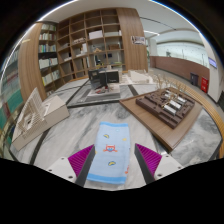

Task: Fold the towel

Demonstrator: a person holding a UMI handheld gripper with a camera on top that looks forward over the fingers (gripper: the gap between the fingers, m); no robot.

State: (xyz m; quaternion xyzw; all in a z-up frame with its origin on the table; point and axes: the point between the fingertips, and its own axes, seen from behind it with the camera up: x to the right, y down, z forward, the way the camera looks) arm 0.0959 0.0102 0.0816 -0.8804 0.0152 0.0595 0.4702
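A light blue towel (110,150) with small coloured prints lies flat on the pale marbled table (60,135), as a narrow folded strip running away from me. My gripper (114,150) is open, low over the table. The near part of the towel lies between the two fingers, with the magenta pads (80,160) at either side of it and a small gap at each edge. The towel's near end is cut off by the bottom of the view.
A wooden board with a building model (168,105) stands ahead to the right. A white model (30,118) stands to the left. A dark board with objects (100,90) lies beyond the towel. Bookshelves (85,40) line the back wall.
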